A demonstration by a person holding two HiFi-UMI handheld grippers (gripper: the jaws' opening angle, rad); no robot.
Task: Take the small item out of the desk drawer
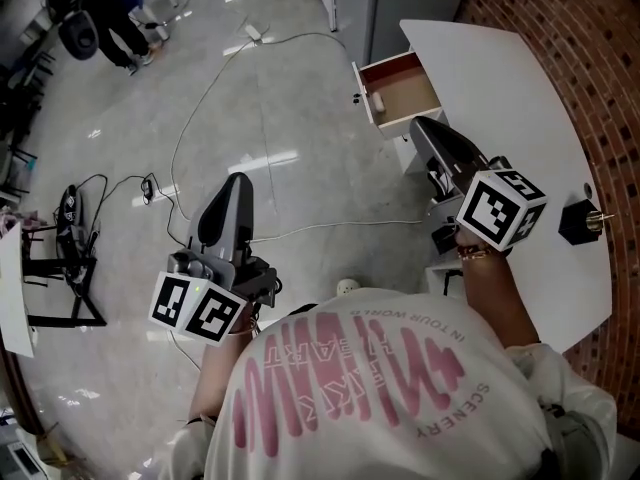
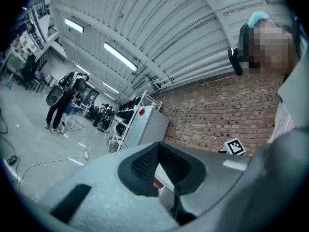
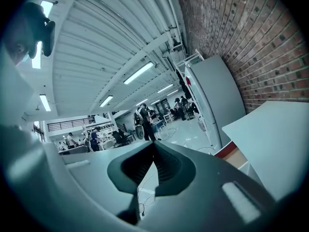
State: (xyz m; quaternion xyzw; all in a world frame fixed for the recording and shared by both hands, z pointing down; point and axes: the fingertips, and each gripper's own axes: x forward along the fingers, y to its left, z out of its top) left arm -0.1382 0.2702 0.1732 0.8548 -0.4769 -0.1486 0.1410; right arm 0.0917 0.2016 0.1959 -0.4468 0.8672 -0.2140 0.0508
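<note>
The left gripper hangs over the floor, well apart from the desk, its jaws pressed together on nothing. Right of it the drawer stands open from the white desk, and the small item, too small to identify, lies inside against the drawer's left wall. The right gripper, jaws likewise closed and empty, points at the drawer and hides the desk front below it, while a black object near the desk's right edge is hard to make out.
</note>
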